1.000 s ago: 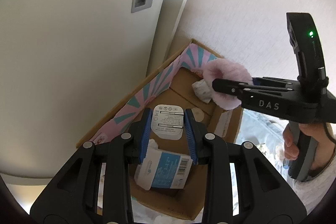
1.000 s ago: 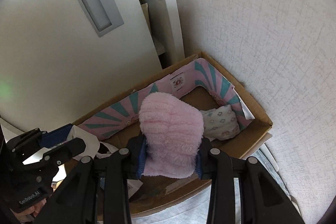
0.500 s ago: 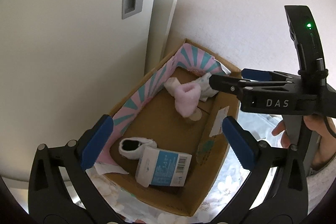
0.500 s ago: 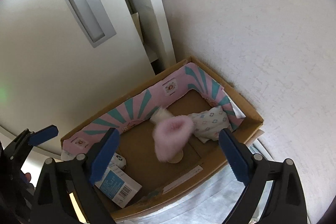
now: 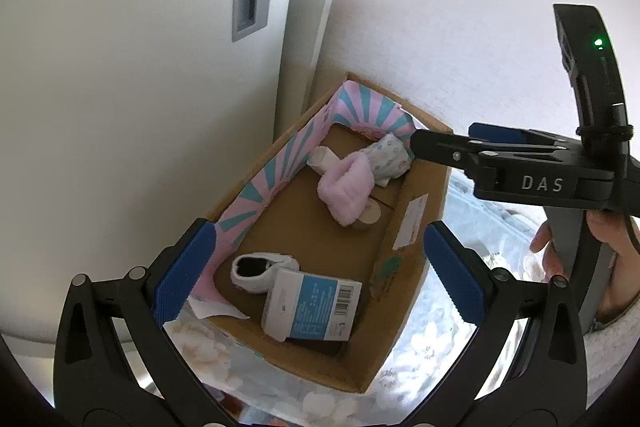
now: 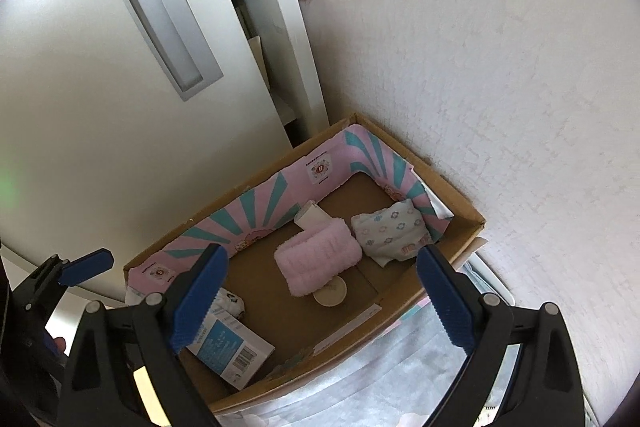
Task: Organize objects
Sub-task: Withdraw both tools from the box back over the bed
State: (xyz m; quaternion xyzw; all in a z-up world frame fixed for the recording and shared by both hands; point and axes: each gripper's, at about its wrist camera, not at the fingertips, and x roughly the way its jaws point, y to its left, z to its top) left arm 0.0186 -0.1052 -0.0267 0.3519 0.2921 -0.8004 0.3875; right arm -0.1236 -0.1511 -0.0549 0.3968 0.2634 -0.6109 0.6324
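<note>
An open cardboard box (image 5: 416,195) (image 6: 452,195) with a pink and teal inner lining stands in the corner by the wall. In it lie a pink fluffy cloth (image 5: 347,187) (image 6: 318,258), a white patterned pouch (image 5: 389,157) (image 6: 394,231), a white and blue carton (image 5: 314,309) (image 6: 230,347) and a small white charger (image 5: 260,269) (image 6: 231,303). My left gripper (image 5: 316,277) is open and empty above the box's near end. My right gripper (image 6: 324,297) is open and empty above the pink cloth; it also shows in the left wrist view (image 5: 500,155).
A white door (image 6: 100,67) with a recessed grey handle (image 6: 160,23) stands to the left of the box. A textured white wall (image 6: 480,67) is behind it. A small round beige disc (image 6: 330,293) lies on the box floor. Floral bedding (image 5: 440,327) surrounds the box.
Both grippers opened and pulled back. The charger dropped from the left gripper beside the carton; the pink cloth fell from the right gripper and settled next to the pouch.
</note>
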